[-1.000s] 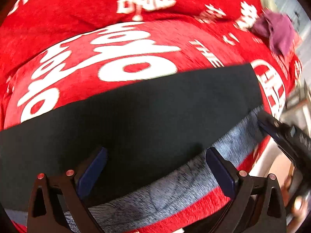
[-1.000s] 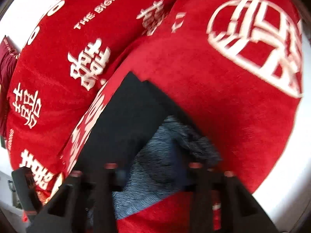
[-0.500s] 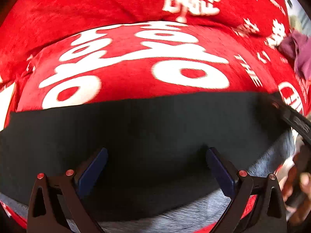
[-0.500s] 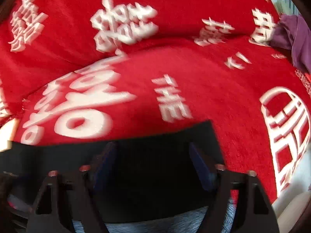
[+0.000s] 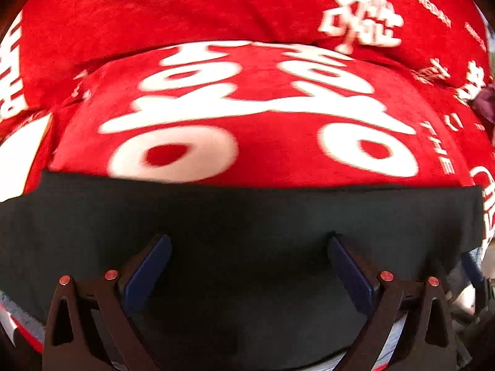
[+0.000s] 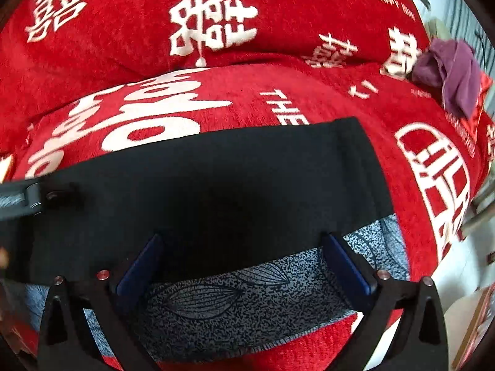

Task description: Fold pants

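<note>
Black pants (image 6: pixel 216 185) are lying flat across the red blanket (image 6: pixel 247 92) while the right tool (image 6: pixel 241 266) is opening above them, the left tool (image 5: pixel 247 269) gaping wide, both empty.

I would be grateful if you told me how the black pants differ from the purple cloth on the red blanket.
The black pants lie flat with straight edges near the cameras; the purple cloth sits crumpled in a heap at the far right. The pants look much larger than the cloth. The pants partly cover a grey leaf-patterned fabric; the cloth does not. Both rest on the red blanket with white lettering.
</note>
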`<state>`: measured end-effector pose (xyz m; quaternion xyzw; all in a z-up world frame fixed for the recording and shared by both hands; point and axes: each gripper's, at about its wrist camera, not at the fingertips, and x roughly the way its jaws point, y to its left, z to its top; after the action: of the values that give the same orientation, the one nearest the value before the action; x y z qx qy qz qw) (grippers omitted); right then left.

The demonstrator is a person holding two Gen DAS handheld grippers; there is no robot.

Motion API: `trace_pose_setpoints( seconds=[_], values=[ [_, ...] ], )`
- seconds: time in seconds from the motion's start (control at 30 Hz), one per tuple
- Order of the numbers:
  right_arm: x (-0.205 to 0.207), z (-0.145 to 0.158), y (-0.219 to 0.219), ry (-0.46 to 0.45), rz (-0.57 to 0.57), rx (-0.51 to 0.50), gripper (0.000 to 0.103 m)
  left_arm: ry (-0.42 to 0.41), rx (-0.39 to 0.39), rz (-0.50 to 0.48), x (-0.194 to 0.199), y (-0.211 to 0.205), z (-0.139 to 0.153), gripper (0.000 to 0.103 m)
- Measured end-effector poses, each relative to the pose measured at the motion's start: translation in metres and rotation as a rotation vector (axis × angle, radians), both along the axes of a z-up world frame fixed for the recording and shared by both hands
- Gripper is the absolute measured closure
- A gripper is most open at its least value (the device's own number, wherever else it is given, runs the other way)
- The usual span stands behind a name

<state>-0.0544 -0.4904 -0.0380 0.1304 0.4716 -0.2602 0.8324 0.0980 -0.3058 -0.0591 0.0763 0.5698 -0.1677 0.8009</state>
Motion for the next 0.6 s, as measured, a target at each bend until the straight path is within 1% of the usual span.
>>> trace_pose_setpoints(
  seconds=[0.03, 0.13, 0.2, 0.3, 0.37, 0.43, 0.47, 0.5, 0.53, 0.57, 0.6],
  values=[
    [-0.001, 0.0, -0.001, -0.007, -0.002, 0.0, 0.0, -0.001, -0.015, 0.013, 0.003, 0.012, 0.001, 0.002],
    [-0.001, 0.001, 0.001, -0.003, -0.002, -0.013, 0.0, -0.023, 0.014, 0.038, 0.012, 0.046, -0.002, 0.002],
    [-0.001, 0.001, 0.0, -0.005, -0.003, -0.01, 0.0, -0.033, 0.002, 0.034, 0.015, 0.071, -0.003, 0.002],
    [0.0, 0.001, 0.001, -0.004, -0.005, -0.015, 0.0, -0.045, 0.006, 0.025, 0.013, 0.107, -0.006, 0.002],
    [0.0, 0.001, 0.002, -0.005, -0.008, -0.017, 0.0, -0.037, 0.001, 0.039, 0.011, 0.13, -0.008, 0.002],
    [0.0, 0.001, 0.002, -0.005, -0.01, -0.018, 0.0, -0.014, 0.0, 0.09, 0.006, 0.153, -0.005, 0.002],
    [0.0, 0.001, 0.003, -0.005, -0.012, -0.02, 0.0, 0.003, -0.019, 0.12, -0.002, 0.163, 0.0, 0.002],
    [0.0, 0.002, 0.003, -0.005, -0.013, -0.021, 0.0, 0.016, -0.073, 0.133, -0.015, 0.171, 0.005, 0.002],
    [0.0, 0.002, 0.004, -0.005, -0.015, -0.022, 0.0, 0.022, -0.118, 0.114, -0.028, 0.173, 0.009, 0.002],
    [0.0, 0.002, 0.004, -0.006, -0.016, -0.022, 0.0, 0.021, -0.126, 0.075, -0.041, 0.17, 0.01, 0.002],
    [0.0, 0.002, 0.004, -0.006, -0.018, -0.022, 0.0, 0.013, -0.092, 0.028, -0.052, 0.164, 0.008, 0.002]
  ],
)
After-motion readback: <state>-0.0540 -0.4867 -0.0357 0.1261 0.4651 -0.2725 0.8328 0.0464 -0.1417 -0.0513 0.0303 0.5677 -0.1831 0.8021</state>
